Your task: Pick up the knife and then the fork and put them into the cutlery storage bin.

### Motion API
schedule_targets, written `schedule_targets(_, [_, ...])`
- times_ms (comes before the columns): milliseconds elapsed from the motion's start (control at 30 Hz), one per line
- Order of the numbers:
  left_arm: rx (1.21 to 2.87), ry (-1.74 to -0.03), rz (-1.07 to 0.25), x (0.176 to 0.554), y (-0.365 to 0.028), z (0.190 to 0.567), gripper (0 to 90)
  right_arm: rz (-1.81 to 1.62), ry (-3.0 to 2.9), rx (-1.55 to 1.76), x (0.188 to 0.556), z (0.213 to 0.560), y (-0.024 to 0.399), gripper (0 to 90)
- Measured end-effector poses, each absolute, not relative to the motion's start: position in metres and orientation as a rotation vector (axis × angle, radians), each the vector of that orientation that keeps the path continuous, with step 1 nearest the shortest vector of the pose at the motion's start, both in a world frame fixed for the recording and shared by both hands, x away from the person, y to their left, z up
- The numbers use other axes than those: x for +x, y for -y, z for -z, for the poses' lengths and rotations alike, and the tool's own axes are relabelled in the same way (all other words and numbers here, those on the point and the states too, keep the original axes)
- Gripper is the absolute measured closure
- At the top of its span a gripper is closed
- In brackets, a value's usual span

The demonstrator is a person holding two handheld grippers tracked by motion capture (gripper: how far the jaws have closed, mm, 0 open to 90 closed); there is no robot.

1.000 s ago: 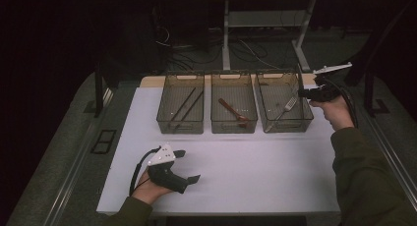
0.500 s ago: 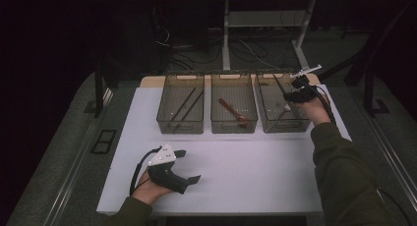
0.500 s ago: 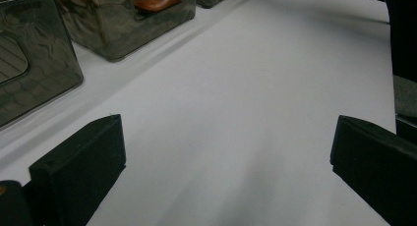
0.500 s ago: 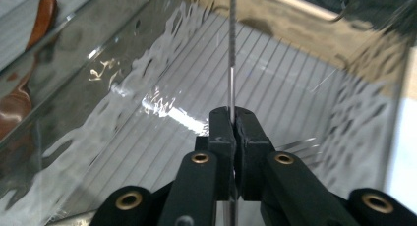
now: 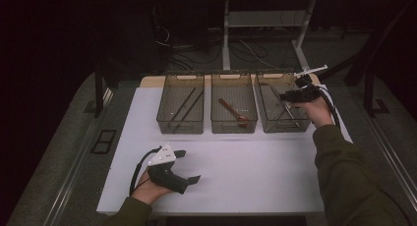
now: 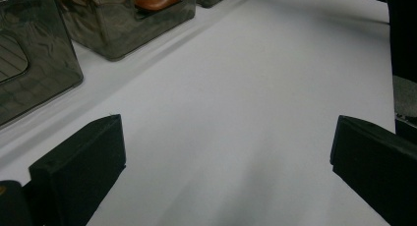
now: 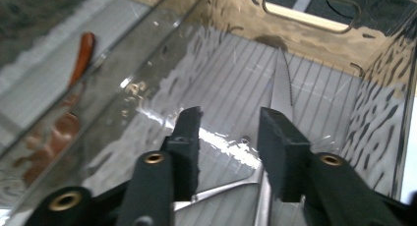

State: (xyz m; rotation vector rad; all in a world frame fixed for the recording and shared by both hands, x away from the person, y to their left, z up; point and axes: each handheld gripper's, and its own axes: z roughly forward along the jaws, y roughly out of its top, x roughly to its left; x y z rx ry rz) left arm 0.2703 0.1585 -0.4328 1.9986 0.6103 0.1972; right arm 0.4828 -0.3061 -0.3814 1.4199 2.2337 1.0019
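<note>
My right gripper (image 5: 283,96) hangs over the right bin (image 5: 282,128), pointing into it. In the right gripper view its jaws (image 7: 228,120) have just been opening and stand apart, with nothing pressed between the pads. Under them a serrated metal knife (image 7: 281,83) lies on the bin's ribbed floor, and a second metal handle (image 7: 221,189) crosses beneath. My left gripper (image 5: 189,166) rests on the white table top (image 5: 255,167) at the near left. In the left gripper view its jaws (image 6: 227,125) are spread wide over bare surface.
Three smoked clear bins stand in a row at the back of the table. The left bin (image 5: 180,128) holds dark sticks (image 5: 187,104). The middle bin (image 5: 234,126) holds a wooden spoon (image 5: 231,109). Cables and table legs lie behind on the floor.
My right hand has moved left and down, from beside the right bin to over it, and its jaws have parted. The left hand has stayed where it was.
</note>
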Motion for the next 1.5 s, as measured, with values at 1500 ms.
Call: schedule_targets(1500, [1.991,-0.618,-0.193,0.268,-0.163,0.434,0.0,-1.396,-2.223,1.072,0.317,0.393,0.293,20.1])
